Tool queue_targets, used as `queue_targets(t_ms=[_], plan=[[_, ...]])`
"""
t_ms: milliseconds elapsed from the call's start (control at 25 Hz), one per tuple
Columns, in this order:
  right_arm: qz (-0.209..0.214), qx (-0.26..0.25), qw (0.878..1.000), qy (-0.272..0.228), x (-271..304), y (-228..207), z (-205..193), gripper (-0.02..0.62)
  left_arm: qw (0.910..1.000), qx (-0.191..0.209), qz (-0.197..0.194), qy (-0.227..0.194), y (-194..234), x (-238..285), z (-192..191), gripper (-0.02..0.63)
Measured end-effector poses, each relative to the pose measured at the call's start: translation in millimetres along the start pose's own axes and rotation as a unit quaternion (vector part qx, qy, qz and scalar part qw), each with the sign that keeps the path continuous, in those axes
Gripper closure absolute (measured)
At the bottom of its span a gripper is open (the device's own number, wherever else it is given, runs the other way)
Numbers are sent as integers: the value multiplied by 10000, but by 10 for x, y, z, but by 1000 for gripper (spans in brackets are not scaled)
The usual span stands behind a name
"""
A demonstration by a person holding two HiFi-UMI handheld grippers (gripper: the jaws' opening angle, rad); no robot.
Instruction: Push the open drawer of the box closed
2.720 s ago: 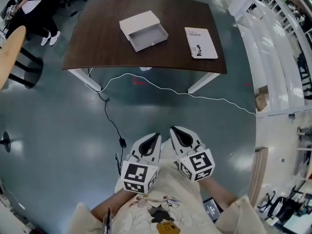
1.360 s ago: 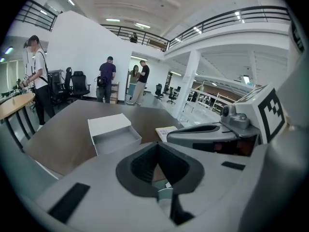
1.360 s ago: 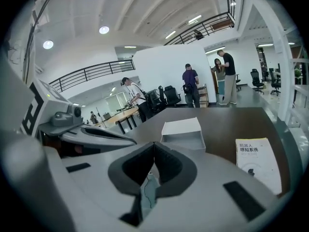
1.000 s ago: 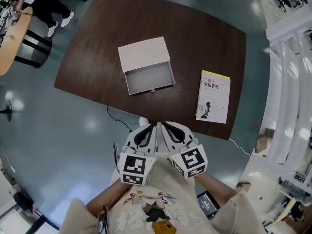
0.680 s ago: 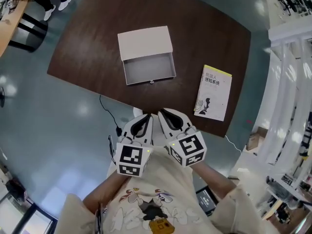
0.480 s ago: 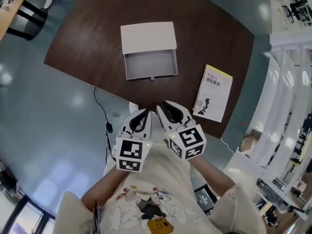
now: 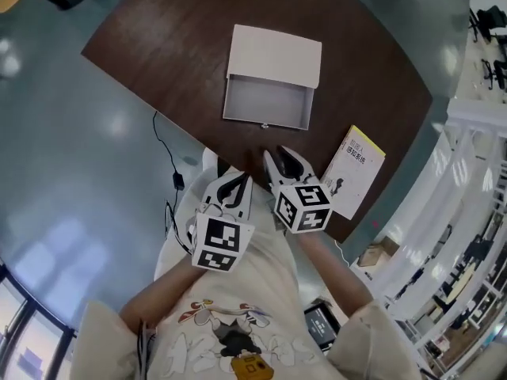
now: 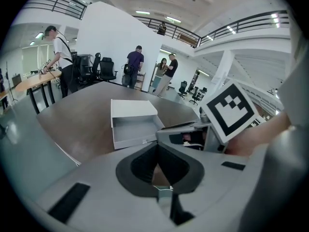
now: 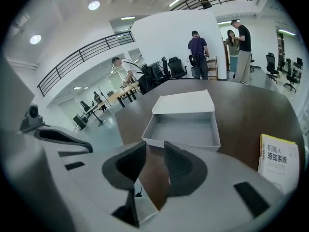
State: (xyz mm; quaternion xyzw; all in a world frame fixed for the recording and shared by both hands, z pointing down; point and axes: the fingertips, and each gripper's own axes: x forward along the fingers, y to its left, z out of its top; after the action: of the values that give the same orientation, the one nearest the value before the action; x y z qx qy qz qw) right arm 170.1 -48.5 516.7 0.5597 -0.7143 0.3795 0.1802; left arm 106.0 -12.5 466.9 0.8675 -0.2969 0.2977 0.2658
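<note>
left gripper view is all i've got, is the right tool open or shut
Observer: Open. The right tool has its jaws apart; they have just been opening, and only the dark brown wooden table shows between them.
Operator: what is it aimed at
Observer: The front wall of the open grey drawer of the flat white cardboard box. It is not touching it.
Operator: anything beside the box
Observer: A white paperback book with a yellow edge lies to its right, apart from it.

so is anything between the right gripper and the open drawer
Nothing visible. Only bare table lies between the right gripper, whose jaws have just been opening with nothing between them, and the drawer. The book lies off to the right; the drawer is empty.
</note>
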Motion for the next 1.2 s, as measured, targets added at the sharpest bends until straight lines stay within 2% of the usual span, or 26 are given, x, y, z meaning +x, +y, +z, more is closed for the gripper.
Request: queue_targets(t_ms=[520,760,1080,1200], plan=[[-87,365,9957,851,544,-127,-245,449,9997,-196,151,57,159,-230,107,600],[-375,246,9939,1003,774,-367,-389,448,9995,-254,139,133,153,-122,-1,600],[-559,578,9899,1171,1068,-447,-492,447,9994,-286,124,166,220,-64,-67,600],[-720,557,9886,1196,1070,-506,-501,488,9993,-299,143,164,212,-83,-67,600]])
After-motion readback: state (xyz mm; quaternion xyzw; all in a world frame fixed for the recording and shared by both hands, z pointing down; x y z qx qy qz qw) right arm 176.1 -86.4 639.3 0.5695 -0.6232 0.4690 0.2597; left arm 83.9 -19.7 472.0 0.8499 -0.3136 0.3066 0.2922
